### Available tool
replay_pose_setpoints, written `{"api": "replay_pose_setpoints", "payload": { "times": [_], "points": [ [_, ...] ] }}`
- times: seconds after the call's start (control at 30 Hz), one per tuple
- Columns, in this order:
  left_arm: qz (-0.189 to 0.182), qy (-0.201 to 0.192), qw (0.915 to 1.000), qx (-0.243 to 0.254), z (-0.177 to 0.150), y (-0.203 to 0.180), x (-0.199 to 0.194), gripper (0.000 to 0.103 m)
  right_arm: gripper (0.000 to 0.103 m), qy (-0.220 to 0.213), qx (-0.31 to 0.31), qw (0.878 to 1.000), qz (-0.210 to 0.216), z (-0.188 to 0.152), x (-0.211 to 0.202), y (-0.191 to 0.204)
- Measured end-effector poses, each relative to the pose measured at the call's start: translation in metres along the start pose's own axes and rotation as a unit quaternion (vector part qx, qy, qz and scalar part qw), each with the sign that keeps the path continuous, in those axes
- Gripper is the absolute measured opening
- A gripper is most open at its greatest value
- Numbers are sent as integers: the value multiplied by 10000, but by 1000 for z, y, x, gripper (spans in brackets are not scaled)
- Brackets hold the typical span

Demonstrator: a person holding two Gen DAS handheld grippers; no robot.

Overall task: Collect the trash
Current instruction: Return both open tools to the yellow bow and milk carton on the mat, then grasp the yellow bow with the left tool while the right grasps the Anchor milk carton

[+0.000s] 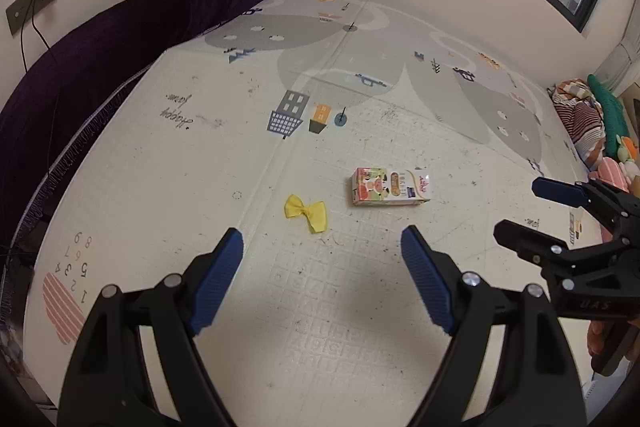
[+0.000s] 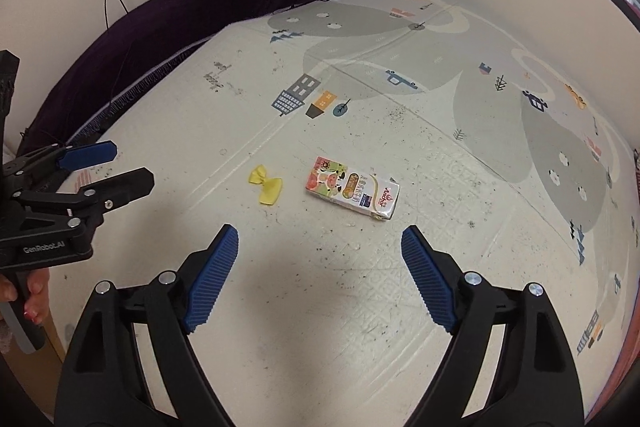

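Observation:
A small milk carton (image 1: 390, 186) lies flat on the printed play mat (image 1: 160, 167); it also shows in the right wrist view (image 2: 353, 193). A yellow ribbon bow (image 1: 306, 212) lies just left of it, also in the right wrist view (image 2: 266, 185). My left gripper (image 1: 322, 247) is open and empty, hovering short of both items. My right gripper (image 2: 320, 245) is open and empty, also short of them. Each gripper shows in the other's view: the right one (image 1: 520, 207) at the right edge, the left one (image 2: 124, 165) at the left edge.
A dark purple cushion (image 1: 100, 47) runs along the mat's left side by the wall. Plush toys and striped cloth (image 1: 592, 123) pile up at the mat's right edge. A wall socket with a black cable (image 1: 32, 3) sits at the left. Curtains and a window stand at the back.

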State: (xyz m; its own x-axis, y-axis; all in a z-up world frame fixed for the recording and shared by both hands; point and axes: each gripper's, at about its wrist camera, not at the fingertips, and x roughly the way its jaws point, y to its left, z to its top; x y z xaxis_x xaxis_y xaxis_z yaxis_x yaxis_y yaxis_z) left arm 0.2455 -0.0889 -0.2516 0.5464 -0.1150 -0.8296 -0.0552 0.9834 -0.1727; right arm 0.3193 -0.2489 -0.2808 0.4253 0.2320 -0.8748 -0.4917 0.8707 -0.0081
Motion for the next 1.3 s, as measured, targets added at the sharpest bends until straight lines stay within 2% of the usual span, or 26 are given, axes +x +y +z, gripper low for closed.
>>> {"api": "replay_pose_setpoints", "payload": {
  "times": [0.27,0.5,0.67,0.87,0.93,1.0,1.07,1.13,1.17,1.2,1.23,1.27,1.3],
  "points": [
    [8,240,9997,-48,-14,13,78,81,81,-16,-612,9980,-144,6,83,-11],
    [10,230,9997,39,-16,16,137,81,81,-111,-1621,9858,-432,8,146,-14],
    [6,341,9994,-71,-22,22,177,81,81,-77,-1851,9816,-458,5,175,-19],
    [17,312,9995,-103,-26,30,206,81,81,115,-1914,9811,-260,1,201,-31],
    [40,247,9996,-103,-27,34,212,79,75,177,-1741,9844,-174,-1,206,-35],
    [93,154,9998,-15,-28,34,217,73,69,234,-1492,9885,-58,-3,211,-38],
    [230,74,9996,113,-31,35,221,55,66,223,-1275,9916,-23,-9,212,-40],
    [304,18,9994,186,-35,39,223,45,62,210,-1037,9944,34,-14,213,-42],
    [313,-5,9993,220,-36,42,223,35,62,211,-918,9955,62,-17,213,-41],
    [293,-12,9993,250,-37,43,223,31,61,210,-805,9965,76,-20,212,-41],
    [262,-4,9993,269,-36,45,221,22,60,219,-694,9973,97,-24,211,-40],
    [221,9,9994,283,-36,47,221,16,60,231,-588,9979,127,-27,210,-39],
    [208,17,9994,292,-35,49,219,15,59,246,-477,9984,151,-30,209,-37]
  ]
}}
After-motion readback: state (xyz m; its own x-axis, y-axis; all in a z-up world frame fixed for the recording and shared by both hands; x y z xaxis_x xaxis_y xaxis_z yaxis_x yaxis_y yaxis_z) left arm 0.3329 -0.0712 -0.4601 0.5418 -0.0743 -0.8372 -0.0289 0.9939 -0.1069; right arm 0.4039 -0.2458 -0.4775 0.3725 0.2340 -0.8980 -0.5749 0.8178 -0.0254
